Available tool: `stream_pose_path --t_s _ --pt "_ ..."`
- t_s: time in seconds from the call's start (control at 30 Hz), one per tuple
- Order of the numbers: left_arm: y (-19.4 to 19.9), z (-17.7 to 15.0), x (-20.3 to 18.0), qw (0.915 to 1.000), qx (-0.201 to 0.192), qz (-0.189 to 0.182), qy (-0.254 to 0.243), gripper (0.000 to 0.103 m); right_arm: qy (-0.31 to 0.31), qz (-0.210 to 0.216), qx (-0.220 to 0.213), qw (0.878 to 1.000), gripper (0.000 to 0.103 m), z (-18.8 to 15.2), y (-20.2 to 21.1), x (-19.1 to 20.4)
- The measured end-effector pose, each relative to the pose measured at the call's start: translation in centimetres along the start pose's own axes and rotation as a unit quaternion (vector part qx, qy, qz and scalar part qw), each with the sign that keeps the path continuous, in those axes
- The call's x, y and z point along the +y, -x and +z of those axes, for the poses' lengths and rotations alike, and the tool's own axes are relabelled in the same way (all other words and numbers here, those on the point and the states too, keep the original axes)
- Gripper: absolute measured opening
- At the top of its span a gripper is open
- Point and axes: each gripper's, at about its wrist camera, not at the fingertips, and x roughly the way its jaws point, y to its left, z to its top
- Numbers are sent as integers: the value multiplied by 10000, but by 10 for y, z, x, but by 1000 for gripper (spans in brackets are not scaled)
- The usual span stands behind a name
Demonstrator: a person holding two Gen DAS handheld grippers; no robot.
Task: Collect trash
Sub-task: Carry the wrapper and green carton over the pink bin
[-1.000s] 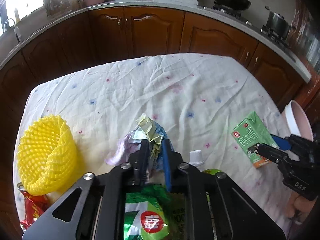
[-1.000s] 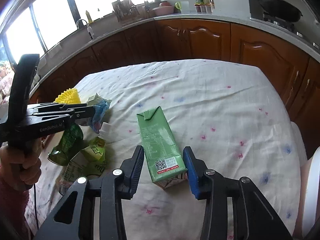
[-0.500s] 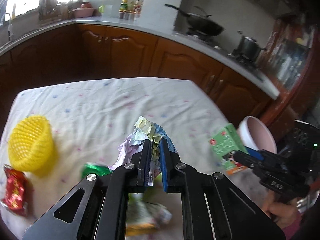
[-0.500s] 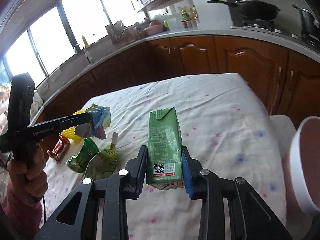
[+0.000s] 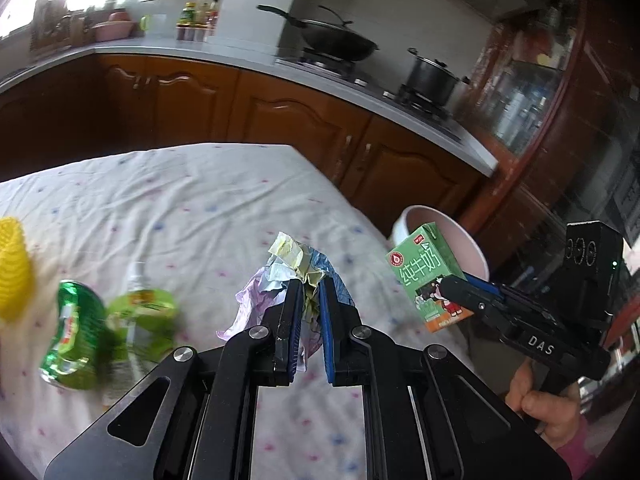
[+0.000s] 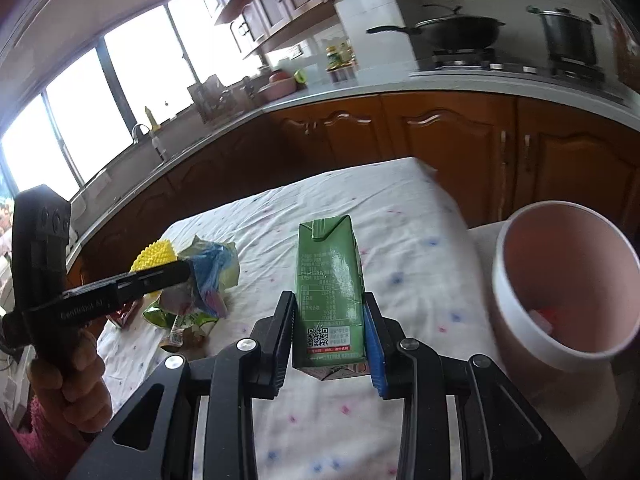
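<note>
Both grippers have lifted off the floral-clothed table [image 5: 168, 200]: left gripper [image 5: 307, 300] pinching the crumpled pastel paper wad [image 5: 280, 280], right gripper [image 6: 329, 320] clamping the green milk carton [image 6: 328, 284], mid-carry; next, release over the pink round plastic bin [image 6: 560, 280] at 3 o'clock.

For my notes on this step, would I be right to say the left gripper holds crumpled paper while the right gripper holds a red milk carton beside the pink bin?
Not quite: the milk carton in the right gripper is green, not red, as the right wrist view shows. The rest stands: the left gripper holds the crumpled paper, and the pink bin is beside the carton.
</note>
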Motion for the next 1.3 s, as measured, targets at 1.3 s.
stream_pose_path --t_s 1.3 --pt "-70 26 -145 9923 350 -769 -903 8 -1093 -817 -701 9882 33 -13 84 -130"
